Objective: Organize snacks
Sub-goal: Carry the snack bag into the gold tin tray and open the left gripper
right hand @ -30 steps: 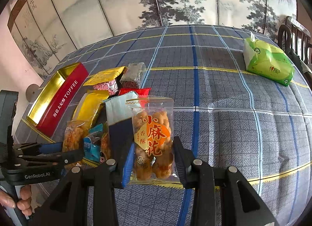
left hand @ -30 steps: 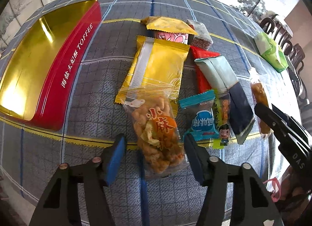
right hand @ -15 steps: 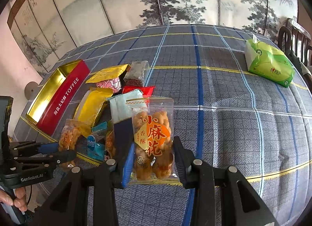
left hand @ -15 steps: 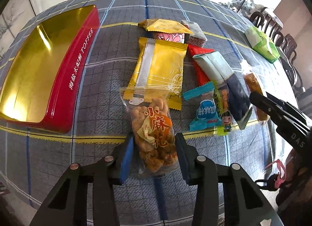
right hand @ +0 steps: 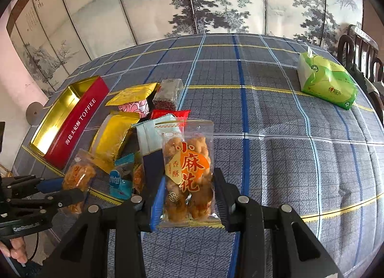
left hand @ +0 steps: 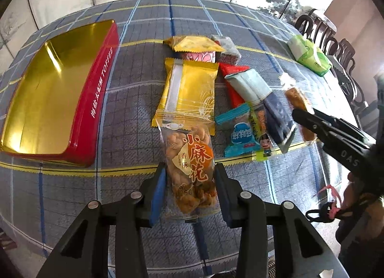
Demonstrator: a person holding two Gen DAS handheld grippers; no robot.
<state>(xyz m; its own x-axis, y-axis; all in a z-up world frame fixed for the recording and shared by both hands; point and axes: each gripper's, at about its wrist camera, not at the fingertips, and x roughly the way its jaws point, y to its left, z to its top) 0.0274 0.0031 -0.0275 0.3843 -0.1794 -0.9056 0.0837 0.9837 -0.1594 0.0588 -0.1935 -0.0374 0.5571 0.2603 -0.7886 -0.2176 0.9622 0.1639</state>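
My left gripper point(left hand: 190, 189) is shut on a clear bag of fried dough twists point(left hand: 189, 158) at the near end of the snack pile. My right gripper point(right hand: 188, 196) is shut on a second, like bag of twists point(right hand: 188, 170), held upright above the cloth. In the left wrist view the right gripper point(left hand: 312, 119) shows holding its bag point(left hand: 298, 103) at the right. The open red toffee tin point(left hand: 48, 91) with a gold inside lies to the left. A pile of snack packets point(left hand: 192, 86) lies between them.
The table has a blue-grey checked cloth point(right hand: 288, 146). A green tissue pack point(right hand: 326, 83) lies at the far right. A dark wooden chair point(left hand: 336, 50) stands past the right edge. A painted screen point(right hand: 192, 2) stands behind the table.
My left gripper has closed its fingers onto the bag of twists and drawn back slightly with it. The right gripper has stayed put with its bag.
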